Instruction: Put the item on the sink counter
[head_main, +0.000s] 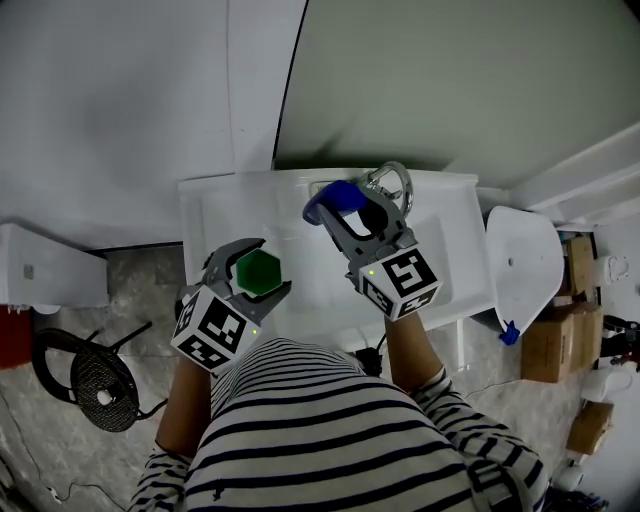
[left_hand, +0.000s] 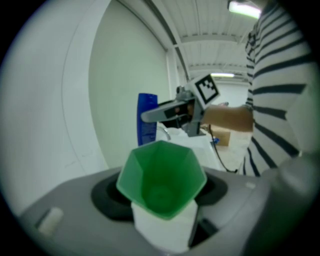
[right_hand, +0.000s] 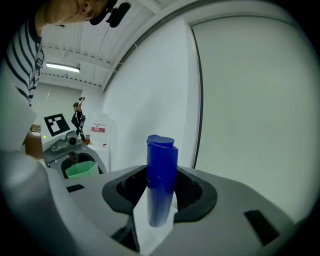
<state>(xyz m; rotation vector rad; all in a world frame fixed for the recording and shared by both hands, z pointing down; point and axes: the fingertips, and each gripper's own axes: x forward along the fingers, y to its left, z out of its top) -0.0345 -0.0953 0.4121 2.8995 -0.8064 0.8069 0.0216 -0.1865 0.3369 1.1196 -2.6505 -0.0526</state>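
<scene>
I am gripping a green cup (left_hand: 161, 177) in my left claw (head_main: 260, 264) and an upright blue bottle (right_hand: 161, 175) in my right claw (head_main: 352, 208), both hanging above the white sink bench (head_main: 220, 212), the bottle farther in.

The place is looking like a mock washroom corner inside a workroom: a white sink counter (head_main: 215, 215) is standing against plain wall panels (head_main: 130, 90), cardboard boxes (head_main: 548, 345) are sitting alongside, and strip lights (right_hand: 62, 66) are glowing overhead.
</scene>
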